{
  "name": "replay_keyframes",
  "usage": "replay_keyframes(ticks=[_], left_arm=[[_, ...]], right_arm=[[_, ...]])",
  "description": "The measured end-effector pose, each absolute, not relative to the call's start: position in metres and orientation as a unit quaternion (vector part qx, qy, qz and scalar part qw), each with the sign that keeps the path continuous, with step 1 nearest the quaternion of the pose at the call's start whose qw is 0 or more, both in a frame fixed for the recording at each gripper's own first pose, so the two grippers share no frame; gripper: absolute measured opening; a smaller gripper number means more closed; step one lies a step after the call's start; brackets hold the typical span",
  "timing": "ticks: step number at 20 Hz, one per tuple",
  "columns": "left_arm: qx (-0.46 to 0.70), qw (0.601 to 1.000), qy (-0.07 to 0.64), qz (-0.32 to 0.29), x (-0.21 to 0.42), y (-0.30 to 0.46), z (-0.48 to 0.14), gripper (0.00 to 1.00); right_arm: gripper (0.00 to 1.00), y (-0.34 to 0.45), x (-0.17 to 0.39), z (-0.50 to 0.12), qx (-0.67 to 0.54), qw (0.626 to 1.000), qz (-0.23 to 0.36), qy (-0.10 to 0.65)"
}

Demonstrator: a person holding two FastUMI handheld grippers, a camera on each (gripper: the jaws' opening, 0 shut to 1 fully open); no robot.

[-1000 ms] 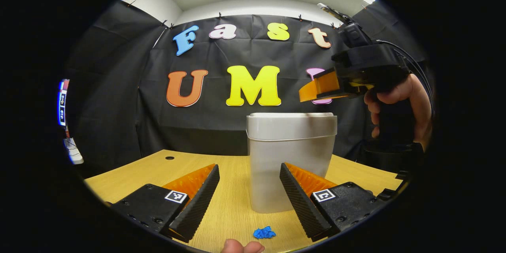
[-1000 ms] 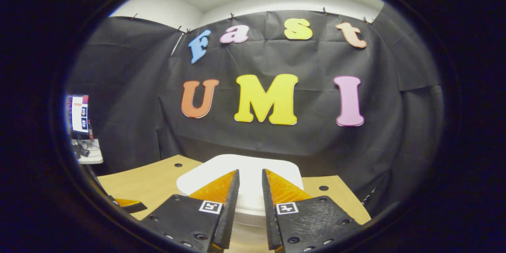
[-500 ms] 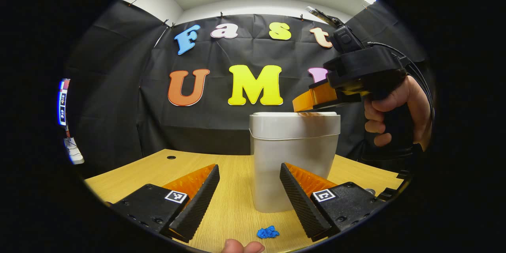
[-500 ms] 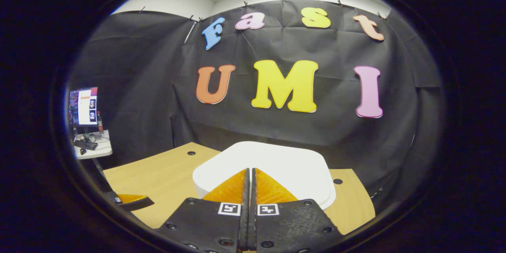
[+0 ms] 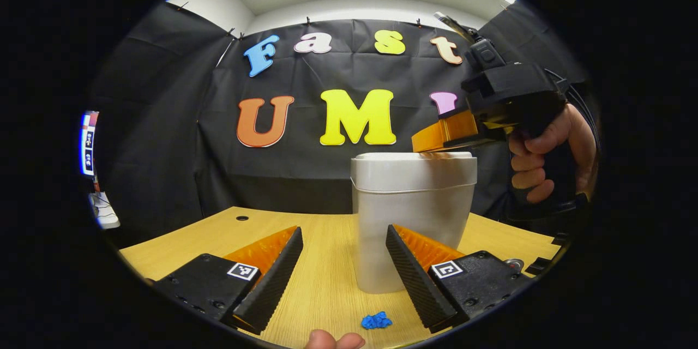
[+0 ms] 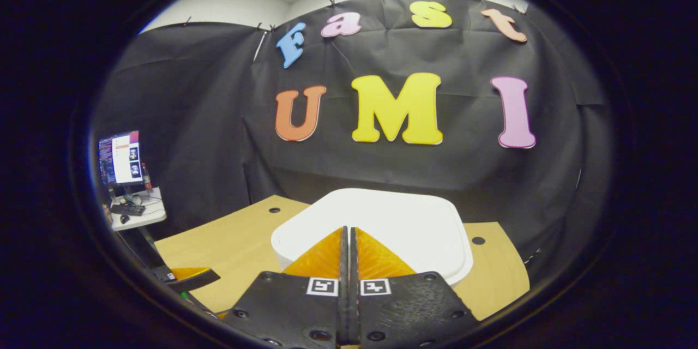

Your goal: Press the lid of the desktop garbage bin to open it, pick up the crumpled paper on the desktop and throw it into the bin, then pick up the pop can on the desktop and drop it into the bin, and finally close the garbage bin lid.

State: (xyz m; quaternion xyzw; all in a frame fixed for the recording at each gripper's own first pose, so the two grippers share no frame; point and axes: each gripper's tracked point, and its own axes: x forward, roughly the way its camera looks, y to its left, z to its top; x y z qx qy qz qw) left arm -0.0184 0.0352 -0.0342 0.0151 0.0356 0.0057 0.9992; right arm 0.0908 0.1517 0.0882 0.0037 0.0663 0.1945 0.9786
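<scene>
— What stood on the wooden desk?

— The white garbage bin was the biggest thing there, upright, its lid down flat; in the right gripper view the lid lay broad and pale just under the fingers.

— And the tongs?

— The right gripper had its two fingers pressed together with nothing between them, tips over the near part of the lid; from the left gripper view I saw a hand holding it at the bin's top right; whether it touched the lid I couldn't tell. The left gripper sat low over the desk, fingers spread wide, empty, the bin beyond the right finger.

— The paper?

— A small blue crumpled paper lay on the desk in front of the bin.
</scene>
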Motion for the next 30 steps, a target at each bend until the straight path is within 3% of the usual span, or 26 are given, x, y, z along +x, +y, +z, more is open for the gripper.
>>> replay_keyframes(ticks=[4, 5, 7, 9, 13, 15, 25, 30], left_arm=[[0.012, 0.999, 0.033, 0.014, -0.022, 0.035, -0.029, 0.99], [0.013, 0.999, 0.033, 0.016, -0.023, 0.036, -0.029, 0.99], [0.020, 0.999, 0.028, 0.020, -0.023, 0.034, -0.023, 0.99], [0.026, 0.999, 0.023, 0.022, -0.024, 0.032, -0.020, 0.99], [0.011, 0.999, 0.028, 0.014, -0.025, 0.023, -0.023, 0.99], [0.011, 0.999, 0.029, 0.010, -0.024, 0.020, -0.024, 0.99], [0.006, 0.998, 0.058, -0.001, -0.021, 0.011, -0.043, 0.99], [-0.002, 0.994, 0.107, -0.005, -0.029, 0.005, -0.084, 0.99]], right_arm=[[0.01, 0.124, 0.086, 0.132, 0.034, 0.986, 0.163, 0.001], [0.31, 0.119, 0.083, 0.144, 0.036, 0.987, 0.158, -0.019], [0.59, 0.110, 0.071, 0.155, 0.038, 0.986, 0.153, -0.047], [0.77, 0.102, 0.060, 0.154, 0.039, 0.986, 0.153, -0.056], [0.93, 0.086, 0.046, 0.128, 0.029, 0.989, 0.143, -0.031], [0.97, 0.075, 0.039, 0.117, 0.027, 0.991, 0.130, -0.026], [0.96, 0.057, 0.005, 0.061, 0.033, 0.990, 0.138, -0.021], [0.96, 0.036, -0.005, 0.032, 0.036, 0.992, 0.117, -0.017]])
